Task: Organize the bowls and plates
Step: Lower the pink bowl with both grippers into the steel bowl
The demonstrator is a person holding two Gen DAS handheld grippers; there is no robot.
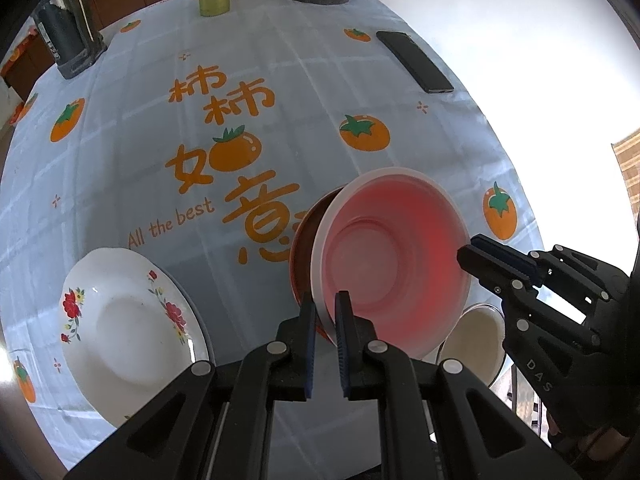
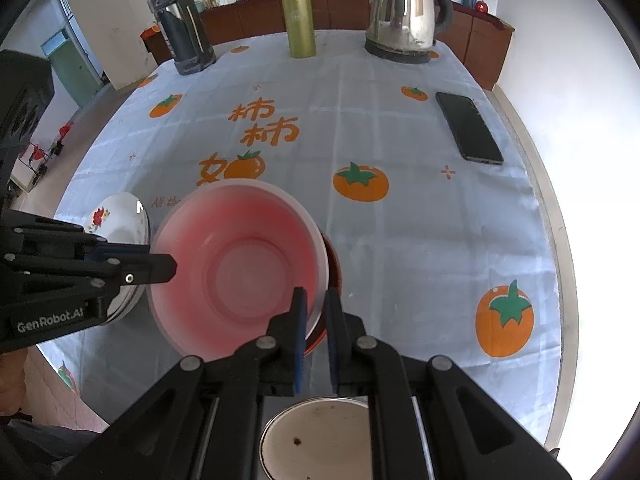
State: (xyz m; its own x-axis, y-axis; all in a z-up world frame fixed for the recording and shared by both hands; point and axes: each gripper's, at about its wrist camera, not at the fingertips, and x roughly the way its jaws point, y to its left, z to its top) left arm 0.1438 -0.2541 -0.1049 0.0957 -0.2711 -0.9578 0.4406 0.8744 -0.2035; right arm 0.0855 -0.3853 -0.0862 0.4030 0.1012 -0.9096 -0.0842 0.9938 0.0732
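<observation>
A translucent pink bowl (image 1: 384, 256) (image 2: 240, 264) is over a red-brown bowl (image 1: 302, 248) (image 2: 334, 268), whose edge peeks out from under it; whether the two touch I cannot tell. My left gripper (image 1: 325, 312) is shut on the pink bowl's near rim. My right gripper (image 2: 316, 312) is shut on the opposite rim. Each gripper shows in the other's view, the right gripper (image 1: 470, 262) at the bowl's right edge and the left gripper (image 2: 170, 268) at its left edge. A white plate with red flowers (image 1: 124, 328) (image 2: 120, 220) lies to the left.
A steel cup (image 1: 474, 340) (image 2: 316, 440) stands at the table's near edge under the right gripper. A black phone (image 2: 468, 128) lies at the right. A kettle (image 2: 404, 16), a green flask (image 2: 298, 20) and a dark tumbler (image 2: 180, 24) stand at the back of the persimmon-print tablecloth (image 2: 400, 240).
</observation>
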